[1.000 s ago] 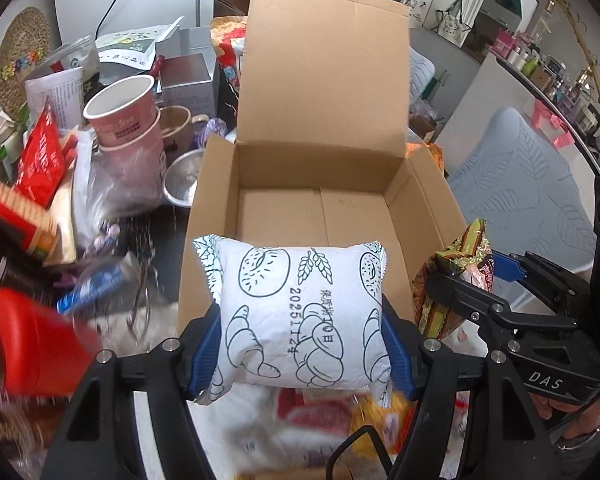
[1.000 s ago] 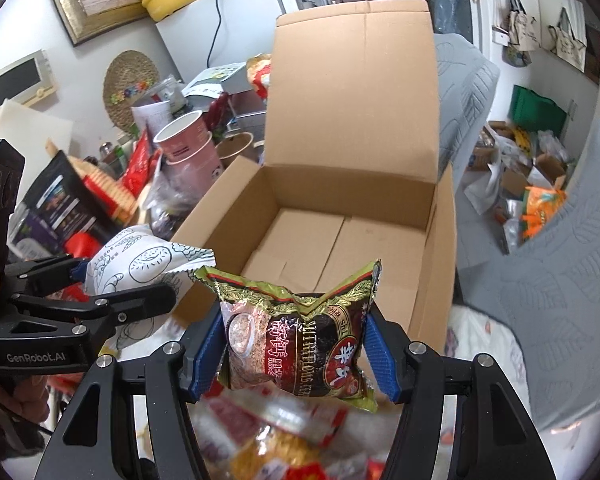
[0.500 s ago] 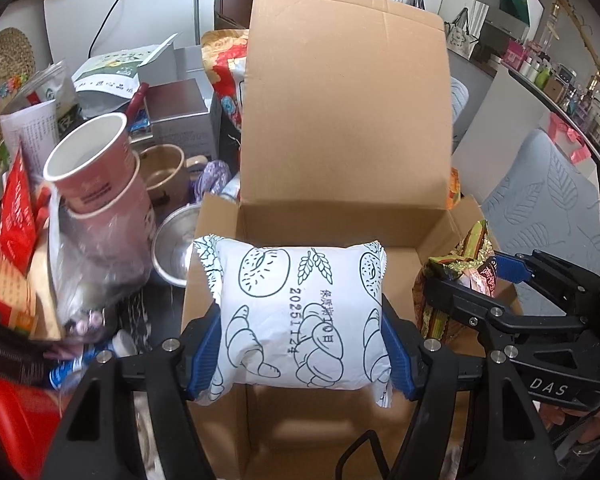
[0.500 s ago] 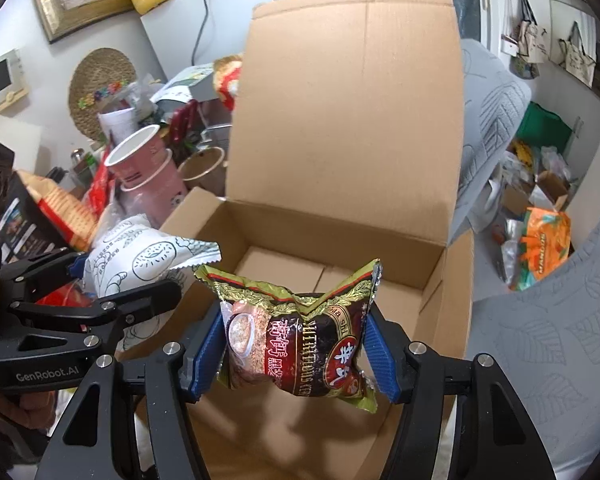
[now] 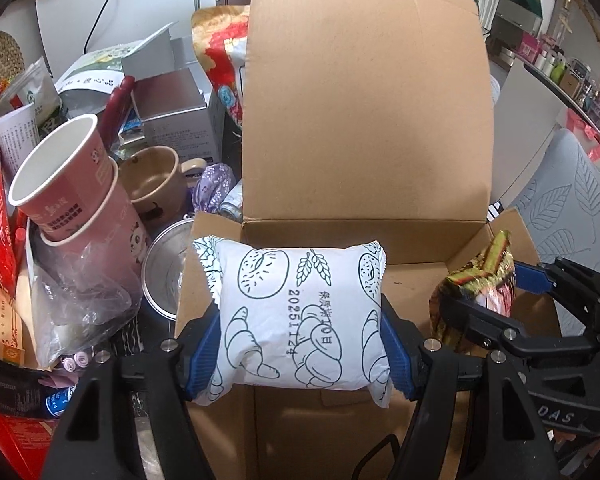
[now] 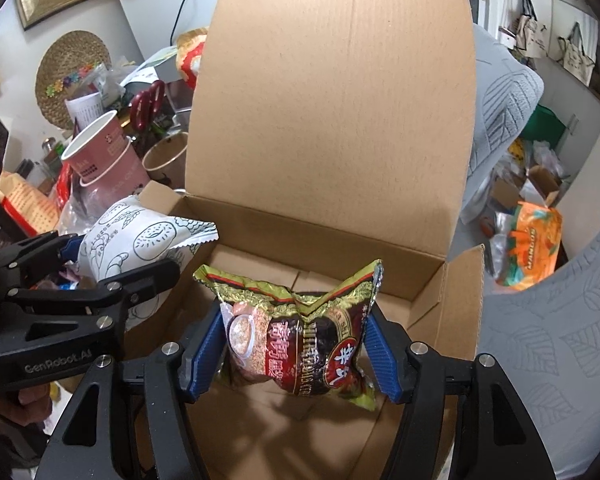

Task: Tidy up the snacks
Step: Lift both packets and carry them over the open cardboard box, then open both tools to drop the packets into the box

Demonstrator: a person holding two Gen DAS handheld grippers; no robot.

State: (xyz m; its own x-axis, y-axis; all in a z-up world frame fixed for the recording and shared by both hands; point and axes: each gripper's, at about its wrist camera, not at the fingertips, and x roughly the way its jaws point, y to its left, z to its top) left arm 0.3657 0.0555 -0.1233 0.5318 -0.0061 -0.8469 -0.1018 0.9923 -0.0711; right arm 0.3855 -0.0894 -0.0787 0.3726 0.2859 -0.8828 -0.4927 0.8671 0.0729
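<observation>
Since earlier frame, both tongs now over open brown cardboard box (image 5: 364, 128), not short of it.
Left wrist: left tongs (image 5: 300, 344) grip white puffy bread-print packet (image 5: 296, 312) above box's left wall.
Right wrist: right tongs (image 6: 292, 348) clamp dark red-and-gold foil snack bag (image 6: 296, 336) over box floor.

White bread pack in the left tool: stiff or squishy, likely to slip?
The white bread pack looks puffy and soft: its sides dent where the left tool pinches. Probably light. The film looks smooth, so it may slip if the grip loosens.
</observation>
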